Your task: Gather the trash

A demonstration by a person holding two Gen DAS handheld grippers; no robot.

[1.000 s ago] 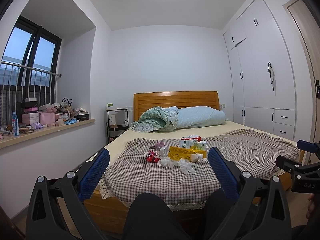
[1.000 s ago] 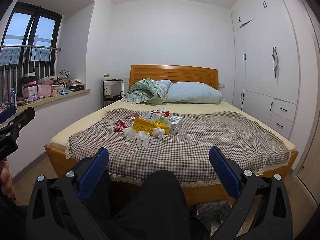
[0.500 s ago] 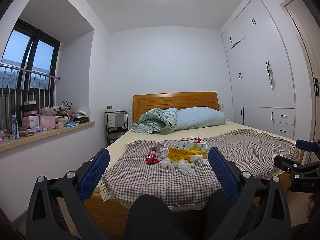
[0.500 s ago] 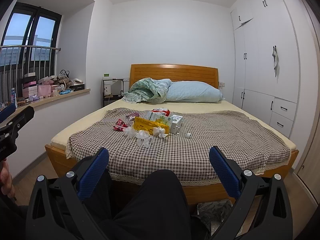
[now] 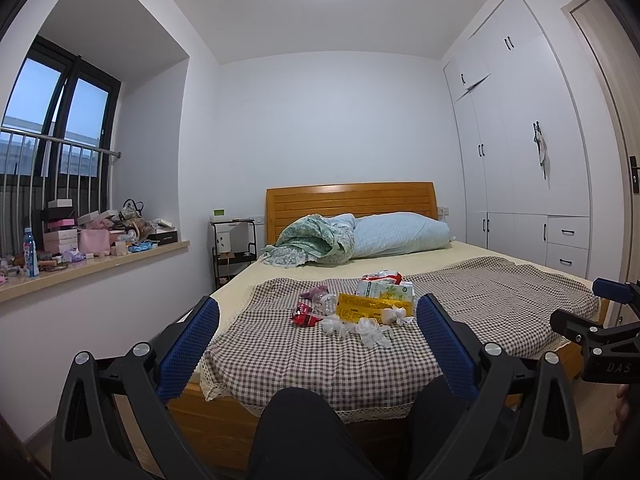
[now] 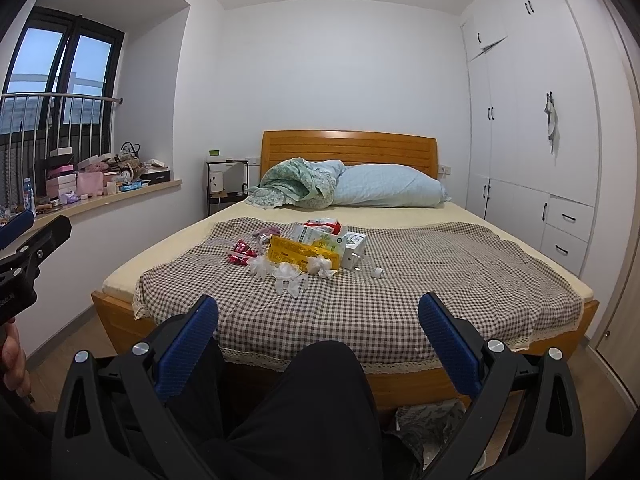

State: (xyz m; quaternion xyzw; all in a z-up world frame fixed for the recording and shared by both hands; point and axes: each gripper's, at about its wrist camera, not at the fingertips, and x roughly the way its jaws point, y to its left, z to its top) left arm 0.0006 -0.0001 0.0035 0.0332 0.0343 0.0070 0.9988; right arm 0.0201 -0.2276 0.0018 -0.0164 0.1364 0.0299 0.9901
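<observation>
Change: little since a second ago; the view has tilted slightly upward.
Left claw (image 5: pixel 318 320): released, empty.
Right claw (image 6: pixel 318 320): released, empty.
Trash pile (image 6: pixel 304 254): untouched on the bed (image 6: pixel 440 280); collecting not begun.

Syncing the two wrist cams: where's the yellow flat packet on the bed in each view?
Left wrist: yellow packet sits just right of centre, mid-height, between the left gripper fingers, behind the white tissues.
Right wrist: yellow packet sits just left of centre, above the right gripper.
Shared landmark: the wooden headboard, directly behind the pile.
</observation>
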